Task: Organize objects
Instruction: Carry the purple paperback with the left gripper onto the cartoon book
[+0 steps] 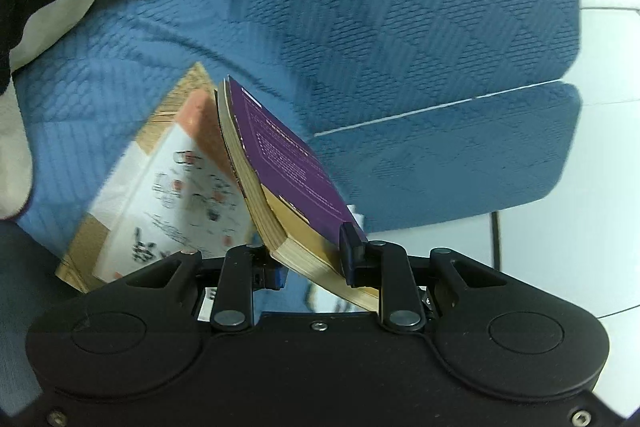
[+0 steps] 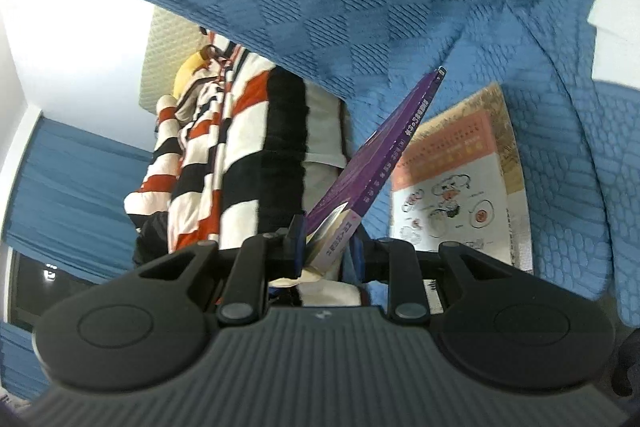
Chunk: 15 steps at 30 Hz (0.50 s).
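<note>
Currently, bed: blue quilt, striped clothes at far edge.
Flat book: lying on quilt, just beside purple one.
Purple book: tilted, long axis running away from jaws.
Left gripper: narrow, clamping page edge.
Right gripper: narrow, clamping spine corner.

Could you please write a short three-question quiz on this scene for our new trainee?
1. True or false: both grippers are clamped on the same purple book.
2. What lies flat on the blue quilted cover? A) a book with cartoon drawings B) a mug C) a phone
3. Fill in: the striped garment is white, black and ____.

Key:
1. True: the left gripper grips its page edge, the right gripper its spine end.
2. A, the illustrated book.
3. Orange-red.
</note>
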Motion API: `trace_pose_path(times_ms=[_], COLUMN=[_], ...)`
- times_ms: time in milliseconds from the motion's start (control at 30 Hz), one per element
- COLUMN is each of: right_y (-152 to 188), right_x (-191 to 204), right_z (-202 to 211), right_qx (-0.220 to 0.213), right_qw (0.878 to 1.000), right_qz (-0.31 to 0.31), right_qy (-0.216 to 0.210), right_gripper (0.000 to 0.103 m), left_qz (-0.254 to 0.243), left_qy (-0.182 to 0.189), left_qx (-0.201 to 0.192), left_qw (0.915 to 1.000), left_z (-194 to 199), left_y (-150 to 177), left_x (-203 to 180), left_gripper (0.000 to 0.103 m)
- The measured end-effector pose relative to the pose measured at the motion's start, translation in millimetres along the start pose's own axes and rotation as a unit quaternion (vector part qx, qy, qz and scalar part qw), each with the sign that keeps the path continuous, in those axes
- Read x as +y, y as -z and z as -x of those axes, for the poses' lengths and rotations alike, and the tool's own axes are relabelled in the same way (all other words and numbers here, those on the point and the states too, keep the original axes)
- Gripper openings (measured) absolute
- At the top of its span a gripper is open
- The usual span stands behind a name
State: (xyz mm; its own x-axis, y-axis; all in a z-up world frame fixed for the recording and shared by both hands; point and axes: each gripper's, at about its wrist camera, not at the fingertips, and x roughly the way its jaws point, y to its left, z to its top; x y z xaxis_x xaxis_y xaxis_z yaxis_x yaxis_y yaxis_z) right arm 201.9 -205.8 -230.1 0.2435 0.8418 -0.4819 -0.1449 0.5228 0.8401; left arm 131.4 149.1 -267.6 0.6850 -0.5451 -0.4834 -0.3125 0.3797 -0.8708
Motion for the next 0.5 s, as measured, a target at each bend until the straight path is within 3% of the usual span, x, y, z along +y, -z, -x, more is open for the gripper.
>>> trace_pose_path(times_ms=[500], right_y=[35.9], right_x=[-62.8], right_z=[-36.2], right_qx=[0.032], right_qw=[0.999], right_qz=[-0.018], right_qy=[0.038], right_gripper=[0.027], left_qz=[-0.046], left_qy=[-0.081], left_qx=[0.028], left_qw=[0.9953], left_z=[-31.1], left_y=[20.2], left_x=[55.7], left_gripper=[0.026])
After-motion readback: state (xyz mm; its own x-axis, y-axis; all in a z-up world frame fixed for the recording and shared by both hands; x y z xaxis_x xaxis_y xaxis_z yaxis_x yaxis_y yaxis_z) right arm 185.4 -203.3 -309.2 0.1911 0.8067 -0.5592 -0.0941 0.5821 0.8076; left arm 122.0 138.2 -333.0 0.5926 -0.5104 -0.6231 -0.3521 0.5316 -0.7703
